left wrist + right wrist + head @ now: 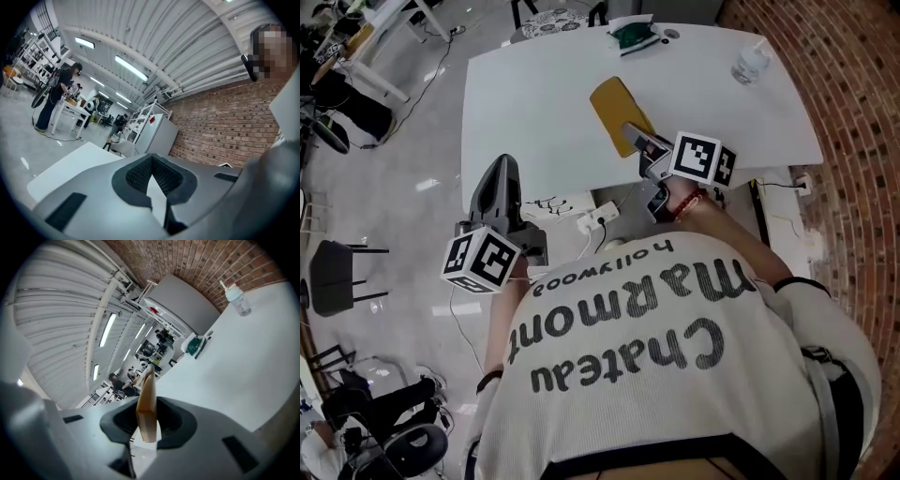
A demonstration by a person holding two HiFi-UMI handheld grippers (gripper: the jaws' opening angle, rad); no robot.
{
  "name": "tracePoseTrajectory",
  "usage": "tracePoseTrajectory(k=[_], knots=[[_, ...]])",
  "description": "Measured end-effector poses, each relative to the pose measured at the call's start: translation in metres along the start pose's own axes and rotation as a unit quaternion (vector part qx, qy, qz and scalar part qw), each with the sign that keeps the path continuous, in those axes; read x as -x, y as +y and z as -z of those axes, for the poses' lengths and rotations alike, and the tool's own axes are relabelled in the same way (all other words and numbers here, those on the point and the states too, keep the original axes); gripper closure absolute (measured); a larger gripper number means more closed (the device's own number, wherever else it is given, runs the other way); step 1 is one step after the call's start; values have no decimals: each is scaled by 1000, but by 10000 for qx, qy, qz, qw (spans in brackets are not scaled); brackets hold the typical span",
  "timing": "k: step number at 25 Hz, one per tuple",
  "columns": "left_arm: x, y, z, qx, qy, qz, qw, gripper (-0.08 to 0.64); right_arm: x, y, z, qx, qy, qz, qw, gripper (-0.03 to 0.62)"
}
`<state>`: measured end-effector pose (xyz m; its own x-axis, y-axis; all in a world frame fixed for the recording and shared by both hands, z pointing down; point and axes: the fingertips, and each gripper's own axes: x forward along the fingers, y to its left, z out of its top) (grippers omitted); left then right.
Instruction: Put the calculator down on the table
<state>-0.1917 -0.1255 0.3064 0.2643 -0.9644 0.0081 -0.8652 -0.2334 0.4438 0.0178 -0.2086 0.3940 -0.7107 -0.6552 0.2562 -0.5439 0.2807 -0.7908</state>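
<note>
A yellow calculator [619, 109] hangs just above the white table [534, 103] near its front edge. My right gripper [639, 142] is shut on its near end. In the right gripper view the calculator [149, 390] stands edge-on between the pads, with the table [243, 362] spreading out to the right beyond it. My left gripper [501, 167] is over the floor, just off the table's front left corner. Its jaws are shut with nothing in them. The left gripper view looks past the shut left gripper [151, 161] at the table's corner [70, 164].
A clear water bottle [750, 64] stands at the table's far right, and a green object on white [633, 36] lies at the far edge. A power strip [600, 217] and cables lie on the floor by the front edge. Chairs [337, 277] stand left, a brick wall right.
</note>
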Motion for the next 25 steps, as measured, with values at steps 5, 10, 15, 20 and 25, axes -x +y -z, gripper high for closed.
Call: tracePoseTrajectory(k=[5, 10, 15, 20, 25], knots=[[-9, 11, 7, 83, 41, 83, 9999, 558, -18, -19, 19, 78, 251, 294, 9992, 505], [-6, 24, 14, 182, 55, -14, 9998, 558, -36, -39, 37, 202, 542, 548, 9968, 505], [-4, 39, 18, 251, 63, -142, 9996, 558, -53, -53, 51, 253, 793, 707, 9940, 505], [-8, 49, 17, 284, 27, -147, 9995, 558, -67, -71, 62, 326, 968, 965, 9901, 505], [-12, 69, 21, 251, 180, -386, 9988, 558, -76, -85, 72, 248, 1103, 1200, 9863, 505]])
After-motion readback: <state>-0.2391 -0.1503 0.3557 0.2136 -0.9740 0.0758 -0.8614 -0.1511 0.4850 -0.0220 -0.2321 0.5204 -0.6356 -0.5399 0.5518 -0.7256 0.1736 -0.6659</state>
